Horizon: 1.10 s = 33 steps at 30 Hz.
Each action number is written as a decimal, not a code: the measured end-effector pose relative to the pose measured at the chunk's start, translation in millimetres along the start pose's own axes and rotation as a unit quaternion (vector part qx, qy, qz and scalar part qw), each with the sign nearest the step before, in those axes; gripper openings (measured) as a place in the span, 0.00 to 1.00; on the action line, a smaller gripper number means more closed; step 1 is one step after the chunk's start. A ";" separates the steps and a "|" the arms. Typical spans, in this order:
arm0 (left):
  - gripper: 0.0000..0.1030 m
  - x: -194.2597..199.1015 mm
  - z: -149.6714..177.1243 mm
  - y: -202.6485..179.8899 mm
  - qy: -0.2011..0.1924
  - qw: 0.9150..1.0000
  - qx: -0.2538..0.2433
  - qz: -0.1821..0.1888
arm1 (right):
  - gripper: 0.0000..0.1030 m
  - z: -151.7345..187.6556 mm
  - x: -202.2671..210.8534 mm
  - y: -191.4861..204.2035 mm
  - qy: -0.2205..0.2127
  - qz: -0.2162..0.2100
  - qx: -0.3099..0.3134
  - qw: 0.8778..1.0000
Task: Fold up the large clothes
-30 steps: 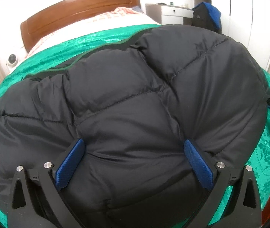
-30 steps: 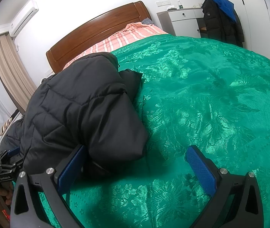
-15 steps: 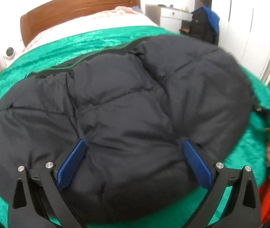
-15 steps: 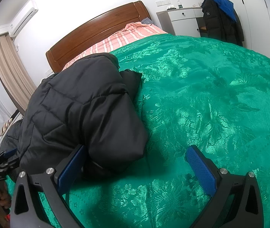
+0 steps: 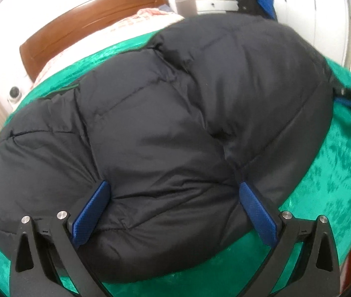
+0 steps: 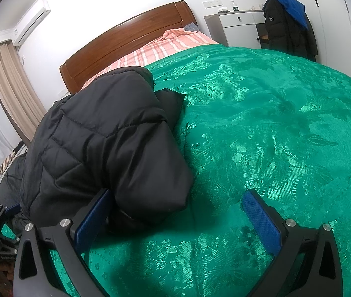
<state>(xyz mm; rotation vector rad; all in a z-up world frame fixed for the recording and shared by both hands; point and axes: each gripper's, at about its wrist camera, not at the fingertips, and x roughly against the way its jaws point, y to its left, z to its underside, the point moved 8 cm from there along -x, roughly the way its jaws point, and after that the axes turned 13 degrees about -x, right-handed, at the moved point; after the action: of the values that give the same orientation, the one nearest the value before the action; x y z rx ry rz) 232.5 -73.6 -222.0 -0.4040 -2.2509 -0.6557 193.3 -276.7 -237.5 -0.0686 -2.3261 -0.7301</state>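
The black jacket [image 5: 165, 128] lies bunched on the green bed [image 6: 274, 128]. Both the left hand-held gripper [image 5: 173, 205] and the right hand-held gripper [image 6: 175, 212] stand wide, holding nothing. I think pinching a thin edge would work better than the puffy middle.

Jacket [image 6: 106, 143] on bedspread [image 6: 274, 123], headboard [image 6: 126, 39] behind, dresser [image 6: 242, 27] right.

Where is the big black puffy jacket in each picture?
Left wrist view: the black puffy jacket fills the middle, between the open blue fingers.
Right wrist view: the jacket is bunched at the left.
Shared landmark: the wooden headboard.
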 end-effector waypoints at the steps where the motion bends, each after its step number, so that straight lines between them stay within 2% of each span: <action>1: 1.00 -0.3 0.6 -1.2 0.001 1.000 -0.003 -0.003 | 0.99 -0.3 -0.1 0.0 0.001 0.000 0.000 1.000; 17: 1.00 13.4 -2.7 -12.6 0.031 0.999 -0.017 -0.014 | 0.99 -1.1 -0.2 0.0 0.001 0.000 -0.001 1.000; 33: 1.00 50.1 12.6 -58.5 0.049 0.998 -0.048 -0.014 | 0.99 -1.2 -1.0 0.0 0.002 -0.001 -0.002 1.000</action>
<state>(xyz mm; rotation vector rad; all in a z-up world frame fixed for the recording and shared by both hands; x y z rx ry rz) 164.2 -110.1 -212.2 -0.3809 -2.1423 -0.7828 194.8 -277.2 -237.4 -0.0671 -2.3206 -0.7352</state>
